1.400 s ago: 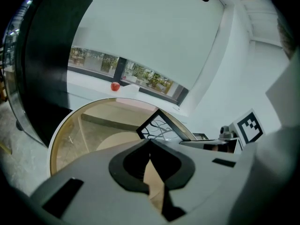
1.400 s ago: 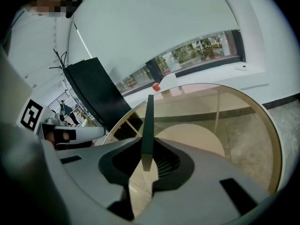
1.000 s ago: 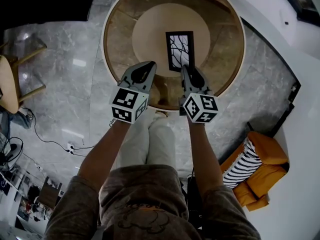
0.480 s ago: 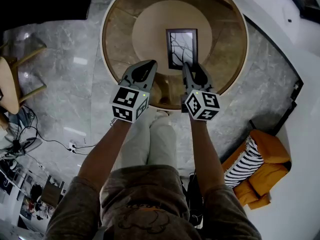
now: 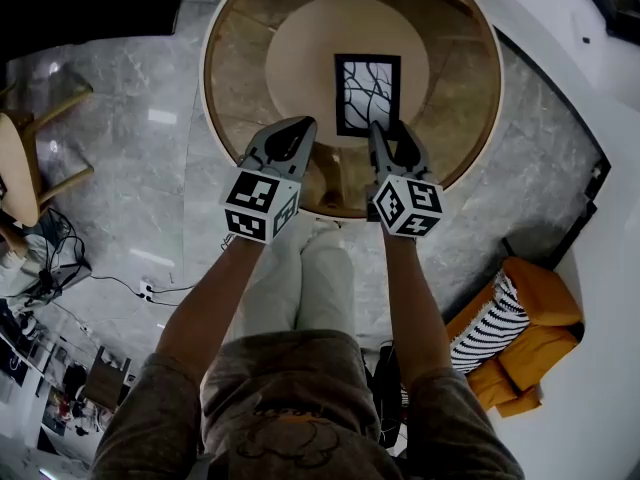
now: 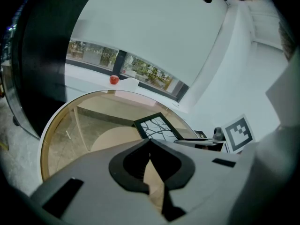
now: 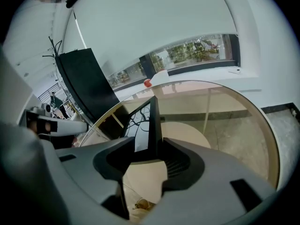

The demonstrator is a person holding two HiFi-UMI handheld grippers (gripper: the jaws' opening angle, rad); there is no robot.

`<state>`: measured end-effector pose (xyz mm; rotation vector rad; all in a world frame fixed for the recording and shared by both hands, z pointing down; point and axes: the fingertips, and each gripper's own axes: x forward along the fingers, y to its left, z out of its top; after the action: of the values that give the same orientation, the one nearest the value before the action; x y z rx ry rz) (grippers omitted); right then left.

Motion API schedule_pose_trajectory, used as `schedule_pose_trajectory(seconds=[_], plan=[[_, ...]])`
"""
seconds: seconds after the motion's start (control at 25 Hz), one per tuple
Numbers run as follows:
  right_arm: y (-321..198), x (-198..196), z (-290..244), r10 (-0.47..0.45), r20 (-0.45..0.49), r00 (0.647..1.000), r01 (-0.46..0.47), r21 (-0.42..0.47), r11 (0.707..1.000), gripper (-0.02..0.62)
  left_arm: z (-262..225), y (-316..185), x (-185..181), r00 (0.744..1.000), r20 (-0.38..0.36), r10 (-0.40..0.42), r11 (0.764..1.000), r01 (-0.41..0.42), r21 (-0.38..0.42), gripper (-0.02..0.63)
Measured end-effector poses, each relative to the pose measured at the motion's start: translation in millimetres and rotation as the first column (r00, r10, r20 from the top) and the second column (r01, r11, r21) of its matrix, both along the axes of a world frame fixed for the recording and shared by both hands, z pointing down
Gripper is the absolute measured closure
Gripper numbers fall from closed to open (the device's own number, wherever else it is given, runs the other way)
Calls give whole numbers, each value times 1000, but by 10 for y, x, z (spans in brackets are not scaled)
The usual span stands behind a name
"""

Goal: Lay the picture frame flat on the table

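The picture frame (image 5: 367, 94), black-edged with a branch pattern, shows its whole face upward over the round glass table (image 5: 212, 98). In the left gripper view the frame (image 6: 158, 127) looks low and flat on the glass. My right gripper (image 5: 389, 133) is at its near end. Its jaws are opening, and the frame's thin edge (image 7: 153, 118) stands between them with a gap on the left side. The right gripper (image 7: 149, 142) no longer presses it. My left gripper (image 5: 291, 131) hovers left of the frame, fingertips together and empty, seen also as the left gripper (image 6: 150, 143).
Under the glass stands a beige round base (image 5: 300, 68). An orange armchair with a striped cushion (image 5: 510, 338) is at the right, a wooden chair (image 5: 25, 163) at the left, cables (image 5: 130, 288) on the marble floor. A red ball (image 6: 114, 79) sits on the window sill.
The frame's face has turned from a narrow skewed strip to a full rectangle and shifted right. The right gripper followed it rightward and its jaws have spread. The left gripper has barely moved.
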<state>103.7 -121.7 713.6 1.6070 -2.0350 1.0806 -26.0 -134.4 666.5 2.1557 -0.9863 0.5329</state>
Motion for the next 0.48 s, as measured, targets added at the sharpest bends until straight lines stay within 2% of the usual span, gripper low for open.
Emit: schedule_pose_trajectory(seconds=[0.48], plan=[[6,29,75,-2,-4,1000,2,-14,1000,396,42,16,10,1000,-6,-14,1000,14,-18,589]])
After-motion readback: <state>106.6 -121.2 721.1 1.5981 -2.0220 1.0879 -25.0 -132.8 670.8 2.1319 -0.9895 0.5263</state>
